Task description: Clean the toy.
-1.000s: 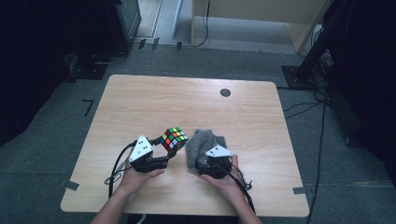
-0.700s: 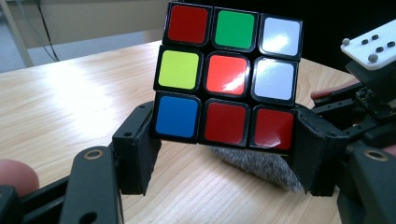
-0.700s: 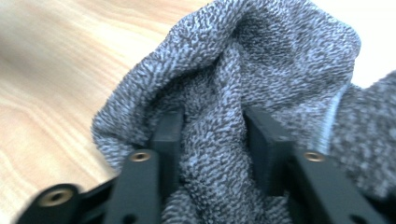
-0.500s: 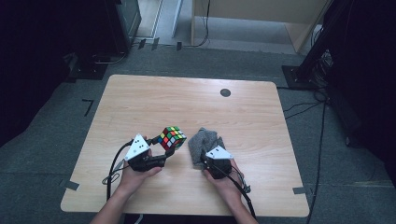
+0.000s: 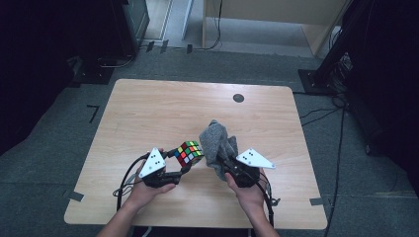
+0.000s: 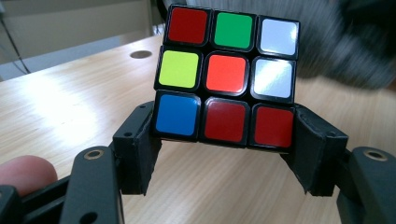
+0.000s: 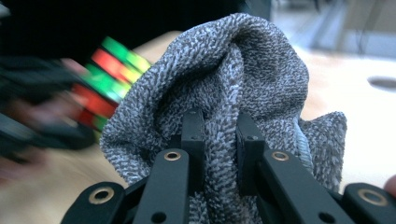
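The high view looks forward and down from above the person's side onto the whole light wooden table (image 5: 148, 113). The left gripper view sits very close behind the multicoloured plastic puzzle cube (image 6: 227, 74), facing across the table. The right gripper view is pressed against the grey knitted cloth (image 7: 233, 79), with that cube at its left.

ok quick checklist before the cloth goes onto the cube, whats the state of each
1. Left gripper clamped on the puzzle cube: ok, jaws press its two sides.
2. Cube off the table: ok.
3. Right gripper pinching the grey cloth: ok, a fold sits between shut jaws.
4. Cloth lifted: ok, bunched up beside the cube.
5. Cloth touching the cube: cannot tell.
6. Space around both hands: ok.
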A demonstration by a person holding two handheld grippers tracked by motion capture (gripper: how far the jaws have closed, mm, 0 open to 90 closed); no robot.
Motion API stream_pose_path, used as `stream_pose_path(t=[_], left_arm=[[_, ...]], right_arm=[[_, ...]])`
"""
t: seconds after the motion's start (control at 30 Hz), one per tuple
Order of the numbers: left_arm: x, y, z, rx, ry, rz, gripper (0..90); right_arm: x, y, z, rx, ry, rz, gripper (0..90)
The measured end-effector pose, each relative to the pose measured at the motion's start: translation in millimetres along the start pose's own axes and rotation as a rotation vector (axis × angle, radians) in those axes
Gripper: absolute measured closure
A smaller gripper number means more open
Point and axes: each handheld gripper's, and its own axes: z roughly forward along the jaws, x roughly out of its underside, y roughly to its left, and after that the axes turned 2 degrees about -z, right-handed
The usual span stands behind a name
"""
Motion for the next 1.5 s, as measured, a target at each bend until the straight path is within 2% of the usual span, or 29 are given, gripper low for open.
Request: stream_pose_path(t=[0.1, 0.13, 0.2, 0.27, 0.43, 0.6, 0.73, 0.87, 0.97, 1.03, 1.1, 1.17, 1.23, 1.33, 1.37, 1.43, 1.47, 1.5], left_arm=[[1.2, -9.3, 5.0, 0.027, 0.017, 0.037, 33.4], [1.4, -12.3, 5.8, 0.037, 0.016, 0.050, 33.4], [1.0, -16.7, 5.8, 0.054, 0.001, 0.052, 33.4], [0.7, -18.5, 4.0, 0.054, -0.009, 0.054, 33.3], [0.3, -17.1, 0.2, 0.052, -0.023, 0.069, 33.5], [0.6, -17.7, 0.0, 0.049, -0.025, 0.083, 33.7], [0.8, -18.3, 0.0, 0.055, -0.026, 0.090, 33.7], [1.0, -18.8, 1.2, 0.058, -0.029, 0.092, 33.7], [1.5, -19.8, 1.5, 0.031, -0.027, 0.111, 33.6], [3.3, -21.6, 3.0, 0.008, -0.017, 0.136, 33.7], [4.4, -22.9, 4.8, 0.004, -0.005, 0.152, 33.7], [4.3, -24.5, 6.4, 0.006, -0.006, 0.156, 33.7], [3.0, -26.4, 7.1, 0.009, -0.006, 0.167, 33.7], [1.2, -28.8, 6.3, -0.001, -0.006, 0.182, 33.7], [1.3, -28.9, 5.8, -0.002, -0.005, 0.189, 33.7], [1.9, -29.2, 4.7, -0.006, -0.005, 0.195, 33.8], [2.0, -29.2, 4.5, -0.009, -0.005, 0.199, 33.8], [2.2, -29.1, 4.0, -0.009, -0.006, 0.202, 33.8]], right_arm=[[-10.5, 14.9, -5.7, -0.073, -0.035, -0.037, 78.5], [-12.2, 18.7, -5.7, -0.097, -0.036, -0.051, 78.4], [-12.5, 23.0, -3.2, -0.134, -0.016, -0.045, 78.3], [-9.6, 21.5, -0.6, -0.156, -0.005, -0.023, 78.1], [-4.9, 7.1, 3.9, -0.193, 0.022, 0.073, 77.1], [0.0, -0.2, 8.0, -0.184, 0.046, 0.098, 77.0], [-0.4, -2.0, 8.8, -0.160, 0.064, 0.070, 76.6], [0.9, -6.9, 9.8, -0.120, 0.093, 0.063, 76.5], [-1.0, -8.5, 5.9, -0.107, 0.075, 0.073, 76.4], [-6.7, -3.6, 0.8, -0.140, 0.045, 0.049, 76.2], [-12.9, 4.3, -3.0, -0.179, 0.022, 0.014, 76.2], [-15.8, 13.9, -3.3, -0.215, 0.022, -0.025, 75.9], [-14.1, 23.3, 0.9, -0.237, 0.052, -0.070, 75.8], [-8.2, 31.7, 9.1, -0.202, 0.096, -0.152, 75.8], [-7.3, 31.2, 9.8, -0.183, 0.097, -0.161, 75.8], [-7.8, 26.5, 8.6, -0.119, 0.094, -0.160, 75.8], [-8.1, 21.5, 7.8, -0.069, 0.095, -0.157, 75.8], [-8.2, 18.0, 7.0, -0.053, 0.095, -0.138, 75.8]])
